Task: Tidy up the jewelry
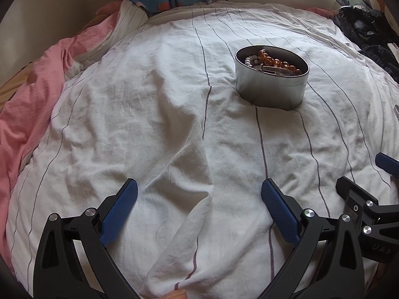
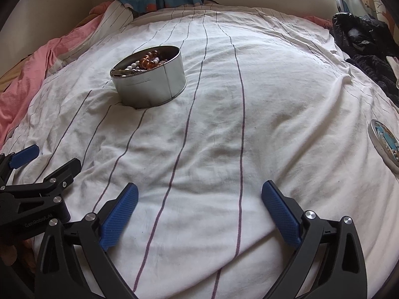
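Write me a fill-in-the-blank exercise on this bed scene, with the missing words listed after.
1. The amber beads lie inside the round metal ____.
2. The left gripper and right gripper both have jaws that are ____.
3. The tin's lid lies on the striped ____.

Missing words: tin; open; sheet

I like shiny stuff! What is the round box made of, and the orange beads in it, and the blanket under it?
The round box looks like thin metal, a tin: grey, smooth, dully reflective, with a seam down its wall. The orange beads look like glass, resin or amber; they are see-through and glossy, but which one I cannot tell. The blanket looks like woven cotton: matte white, wrinkled, with thin dark stripes.
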